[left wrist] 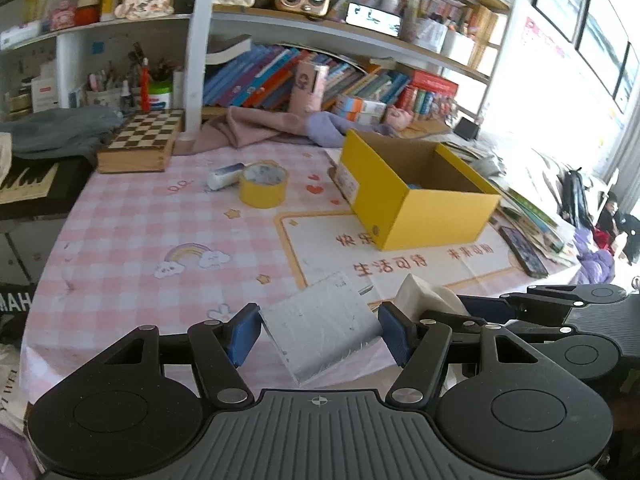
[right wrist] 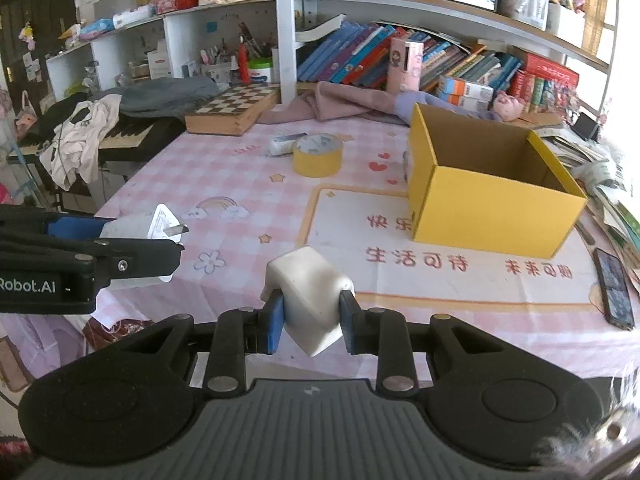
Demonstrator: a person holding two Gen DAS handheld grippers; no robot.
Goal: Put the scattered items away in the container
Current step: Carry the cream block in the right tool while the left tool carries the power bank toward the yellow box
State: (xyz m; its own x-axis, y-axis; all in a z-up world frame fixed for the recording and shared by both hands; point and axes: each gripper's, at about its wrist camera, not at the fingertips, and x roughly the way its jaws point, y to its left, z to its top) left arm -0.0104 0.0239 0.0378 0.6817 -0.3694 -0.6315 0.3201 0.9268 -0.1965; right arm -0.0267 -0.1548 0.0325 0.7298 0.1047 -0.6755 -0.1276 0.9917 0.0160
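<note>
Bare tablecloth (right wrist: 248,184) lay open ahead toward the yellow box (right wrist: 492,208). Its top stood open. A tape roll (right wrist: 318,156) sat off to the left, well apart.

Left gripper (left wrist: 319,332): black linkage arms, blue pads (left wrist: 243,334), silver pivot screws, grey ribbed base with crosshair mark, two round black discs behind fingers. Right gripper (right wrist: 311,320): same build; white "Robot.AI" lettering on left gripper's side.

**Daylight floods in, right side blown out**

Strong daylight poured from the windows (left wrist: 580,12) far right of the claws, bleaching that edge to white glare. The tablecloth (left wrist: 140,220) ahead stayed evenly lit, shadows soft. Fisheye bending curved the shelves (right wrist: 400,0) above; the corners went black, and detail smeared slightly at the rims.
</note>
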